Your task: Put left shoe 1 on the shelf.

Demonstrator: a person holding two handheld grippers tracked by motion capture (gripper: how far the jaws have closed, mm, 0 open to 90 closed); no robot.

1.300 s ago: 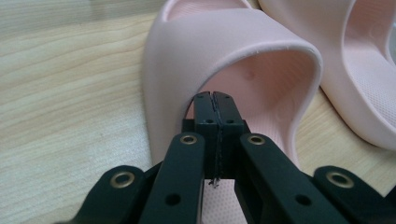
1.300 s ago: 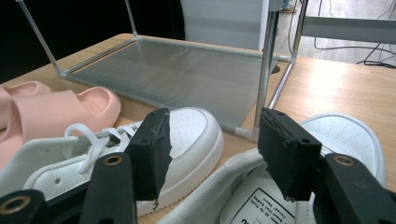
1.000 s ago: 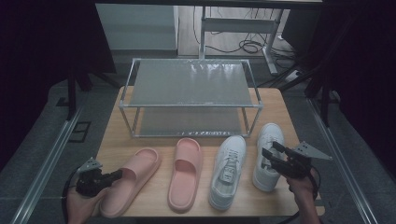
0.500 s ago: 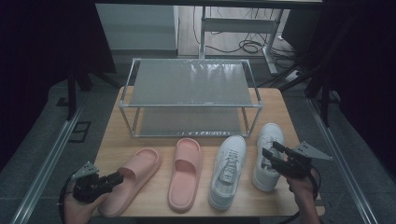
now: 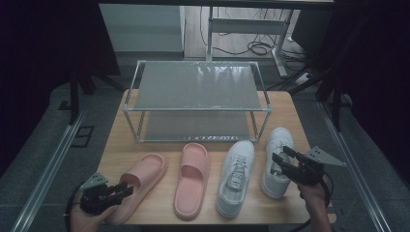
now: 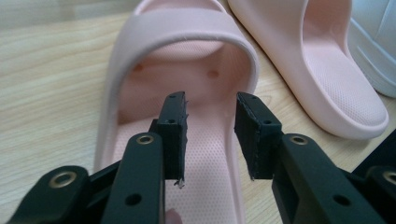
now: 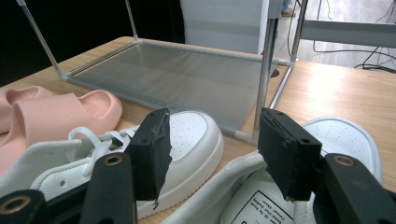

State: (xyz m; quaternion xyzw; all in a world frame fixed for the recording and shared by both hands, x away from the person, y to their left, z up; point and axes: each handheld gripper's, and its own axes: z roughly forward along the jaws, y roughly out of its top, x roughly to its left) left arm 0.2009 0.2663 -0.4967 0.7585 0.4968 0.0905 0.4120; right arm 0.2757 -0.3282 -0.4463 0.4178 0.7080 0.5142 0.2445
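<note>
Left gripper (image 5: 126, 190) jaws just opened; two pink slides (image 5: 140, 181), two white sneakers (image 5: 236, 176).

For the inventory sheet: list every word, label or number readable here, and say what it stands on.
No text can be read.
White printed label inside the white lace-up sneaker on the right: black print, cut off and too small to read.
Tongue of the other white lace-up sneaker: a dark mark, blurred, unreadable.
Two pink rubber slides, metal mesh shoe rack: no markings visible.

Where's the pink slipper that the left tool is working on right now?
In the high view, that pink slipper lies at the table's front left, left of its pair, with its heel under the left tool.
</note>
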